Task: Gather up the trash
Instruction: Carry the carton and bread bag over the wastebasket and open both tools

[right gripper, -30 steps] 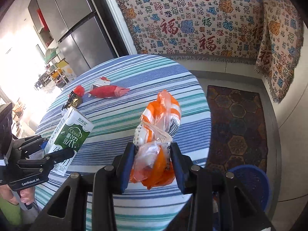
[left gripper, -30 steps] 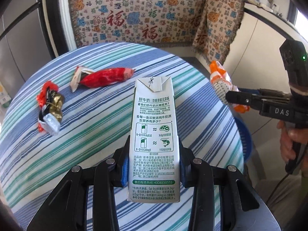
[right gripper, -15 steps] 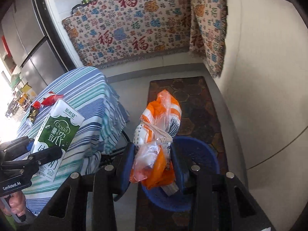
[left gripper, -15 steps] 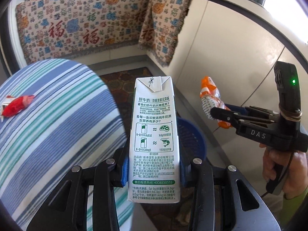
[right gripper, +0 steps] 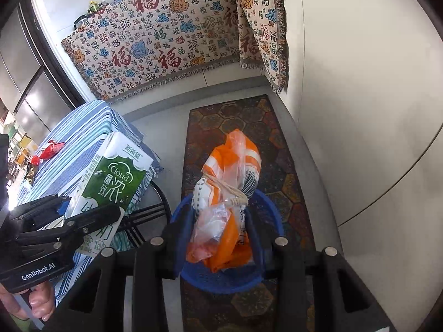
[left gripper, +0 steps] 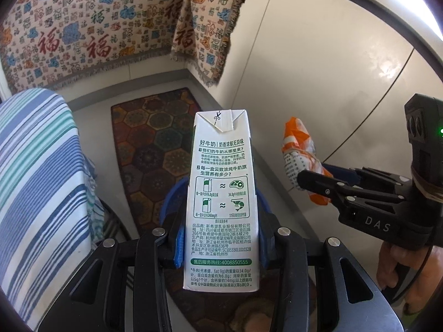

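My left gripper (left gripper: 221,238) is shut on a white and green milk carton (left gripper: 221,193), held upright above the blue trash basket (left gripper: 171,202) on the floor. The carton also shows in the right wrist view (right gripper: 113,185). My right gripper (right gripper: 218,238) is shut on an orange and white knotted plastic bag (right gripper: 229,188), held directly over the blue basket (right gripper: 221,279). In the left wrist view the bag (left gripper: 299,160) hangs to the right of the carton.
A round table with a blue-striped cloth (left gripper: 36,182) stands to the left; a red wrapper (right gripper: 51,149) lies on it. A patterned rug (right gripper: 243,127) lies under the basket. White cabinet fronts (right gripper: 360,110) rise on the right, a patterned cloth (left gripper: 83,27) hangs behind.
Both grippers have swung right from above the table to above the floor and the blue basket, still holding the carton and the bag. The basket now sits under both.
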Demonstrator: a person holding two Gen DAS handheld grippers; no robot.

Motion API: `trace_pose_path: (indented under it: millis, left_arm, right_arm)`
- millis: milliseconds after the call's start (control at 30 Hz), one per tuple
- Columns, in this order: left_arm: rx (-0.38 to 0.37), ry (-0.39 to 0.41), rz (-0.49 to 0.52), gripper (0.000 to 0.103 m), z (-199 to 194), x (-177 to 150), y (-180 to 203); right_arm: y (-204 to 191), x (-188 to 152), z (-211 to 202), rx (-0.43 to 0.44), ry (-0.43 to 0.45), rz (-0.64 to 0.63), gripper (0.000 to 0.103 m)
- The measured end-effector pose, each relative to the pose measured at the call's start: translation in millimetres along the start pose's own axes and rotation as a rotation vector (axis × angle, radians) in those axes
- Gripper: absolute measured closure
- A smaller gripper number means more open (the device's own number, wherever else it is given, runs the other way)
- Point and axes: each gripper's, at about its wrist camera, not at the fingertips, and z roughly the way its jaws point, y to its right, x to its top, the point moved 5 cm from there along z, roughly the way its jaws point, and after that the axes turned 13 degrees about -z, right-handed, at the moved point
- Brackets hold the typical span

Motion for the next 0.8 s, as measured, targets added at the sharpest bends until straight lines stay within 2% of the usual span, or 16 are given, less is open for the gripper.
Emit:
trace_pose_path:
  millis: [500, 533, 567, 600, 633, 800]
  left_arm:
    - [-0.022, -0.024, 0.007, 0.062, 23.6, 2.3, 7.0]
    - [-0.020, -0.022, 0.007, 0.058, 25.8, 3.4, 7.2]
    - [-0.026, -0.018, 0.007, 0.051, 27.8, 4.5, 7.3]
    - [-0.032, -0.013, 0.004, 0.034, 29.0, 5.0, 6.5]
    - [-0.033, -0.003, -0.002, 0.026, 30.5, 7.0, 5.4]
    - [-0.041, 0.006, -0.003, 0.026, 24.8, 10.0, 1.7]
  right_arm:
    - [-0.6, -2.2, 8.0, -0.016, -0.009, -0.014, 0.062]
    - [0.0, -2.0, 9.3, -0.019, -0.005, -0.014, 0.060]
    - [1.1, -2.3, 10.9, -0.020, -0.005, -0.013, 0.051]
    - [2.7, -2.1, 12.6, -0.024, -0.006, -0.009, 0.049]
    - [4.7, -2.4, 12.8, -0.036, -0.010, -0.003, 0.050]
    - [12.8, 0.5, 0.5, -0.091, 0.025, 0.014, 0.050]
